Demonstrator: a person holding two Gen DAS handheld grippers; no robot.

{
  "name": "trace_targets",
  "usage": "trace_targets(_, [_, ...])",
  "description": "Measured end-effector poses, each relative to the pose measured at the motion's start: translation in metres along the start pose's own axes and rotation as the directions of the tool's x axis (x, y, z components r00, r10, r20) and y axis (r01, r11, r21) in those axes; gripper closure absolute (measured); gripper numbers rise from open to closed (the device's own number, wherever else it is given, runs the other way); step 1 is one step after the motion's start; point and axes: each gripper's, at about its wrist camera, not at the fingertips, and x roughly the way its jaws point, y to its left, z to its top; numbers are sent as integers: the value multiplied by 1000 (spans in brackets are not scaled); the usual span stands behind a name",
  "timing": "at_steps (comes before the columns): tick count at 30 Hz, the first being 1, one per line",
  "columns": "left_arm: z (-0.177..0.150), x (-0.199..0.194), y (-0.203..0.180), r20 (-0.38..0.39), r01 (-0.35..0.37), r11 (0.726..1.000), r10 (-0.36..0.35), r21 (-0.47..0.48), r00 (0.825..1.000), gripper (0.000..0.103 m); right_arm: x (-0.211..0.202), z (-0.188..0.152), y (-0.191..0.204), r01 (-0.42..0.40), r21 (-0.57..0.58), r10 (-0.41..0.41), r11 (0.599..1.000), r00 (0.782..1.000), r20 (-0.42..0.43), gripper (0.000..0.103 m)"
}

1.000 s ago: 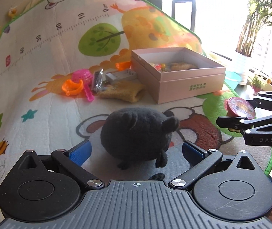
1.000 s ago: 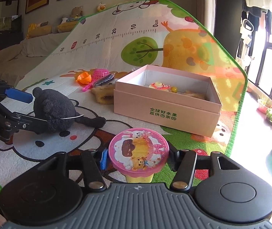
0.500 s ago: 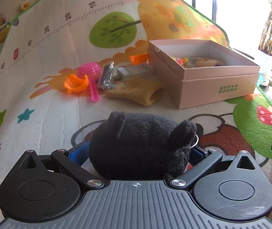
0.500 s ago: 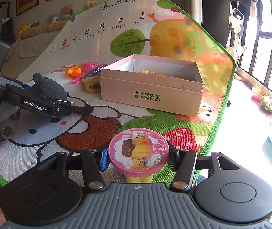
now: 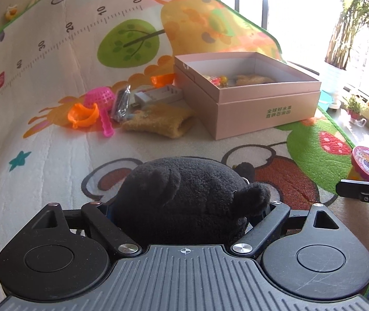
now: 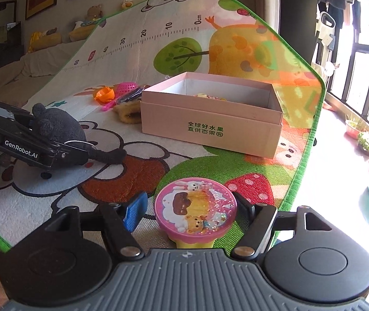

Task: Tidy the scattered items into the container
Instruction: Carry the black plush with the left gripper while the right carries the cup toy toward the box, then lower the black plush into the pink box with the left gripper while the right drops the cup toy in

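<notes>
On the play mat (image 5: 55,155), the soft, light black plush (image 5: 184,194) is being closed on mid-body by the left tongs (image 5: 184,207), while the right tongs (image 6: 192,217) have just been opening, released around the pink-lidded cup (image 6: 196,207).

One black plush toy (image 5: 184,197); one pink-lidded toy cup (image 6: 196,210); one pink cardboard box (image 5: 249,96); two orange plastic pieces (image 5: 83,114); one pink toy sieve (image 5: 99,98); one tan plush piece on mat (image 5: 158,123); two grippers (image 5: 184,207).

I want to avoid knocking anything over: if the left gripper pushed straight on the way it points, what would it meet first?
The black plush toy: it already sits between the left gripper's closing jaws. Beyond it, bare play mat, then probably the pink box, though depth is hard to judge.
</notes>
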Motion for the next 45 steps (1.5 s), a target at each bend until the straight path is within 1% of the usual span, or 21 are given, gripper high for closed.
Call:
trace_targets(2, [-2, -6, -3, -10, 37, 999, -37, -8, 999, 11, 1, 1, 0, 4, 2, -4, 1000, 1000, -7, 35])
trace_targets(3, [-2, -8, -5, -14, 50, 999, -51, -10, 999, 11, 1, 1, 0, 8, 3, -8, 1000, 1000, -11, 43])
trace_targets(4, [-3, -11, -8, -19, 65, 998, -65, -10, 998, 11, 0, 1, 0, 15, 2, -15, 1000, 1000, -16, 47])
trace_targets(9, [-3, -24, -24, -28, 127, 992, -127, 4, 991, 11, -9, 5, 3, 13, -21, -13, 1000, 1000, -8, 47])
trace_targets(15, [0, -33, -40, -14, 162, 986, -162, 49, 987, 11, -24, 14, 4, 7, -32, -6, 999, 1000, 27, 47])
trace_targets(19, [2, -36, -46, -24, 194, 979, -193, 66, 981, 10, -21, 19, -2, 2, 2, -2, 1000, 1000, 7, 47])
trace_targets(22, [4, -35, -49, -26, 202, 976, -201, 79, 979, 10, -18, 21, -4, 6, 15, -6, 1000, 1000, -14, 47])
trace_targets(29, [11, -31, -52, -24, 218, 971, -217, 99, 976, 10, -15, 23, -7, 3, 23, -2, 1000, 1000, -25, 47])
trace_targets(31, [13, -30, -54, -26, 233, 966, -232, 109, 972, 10, -15, 24, -9, -6, 27, 7, 1000, 1000, -28, 47])
trace_targets(33, [16, -29, -56, -35, 254, 960, -252, 114, 967, 10, -17, 28, -12, -35, 32, 35, 999, 999, -28, 47])
trace_targets(35, [20, -28, -57, -49, 291, 949, -287, 117, 957, 10, -18, 32, -15, -65, 38, 67, 997, 997, -28, 47])
trace_targets(37, [26, -28, -59, -52, 322, 938, -318, 128, 947, 11, -17, 39, -20, -94, 48, 95, 994, 995, -30, 47])
trace_targets(40, [43, -26, -60, -26, 327, 931, -327, 160, 945, 11, -14, 58, -32, -90, 41, 90, 995, 996, -1, 47])
trace_targets(42, [59, -22, -58, 7, 322, 930, -328, 181, 945, 11, -10, 83, -46, -76, 43, 74, 996, 996, 42, 47])
trace_targets(45, [93, -9, -50, 88, 295, 932, -319, 208, 944, 11, 2, 130, -71, -63, 58, 55, 996, 990, 126, 47])
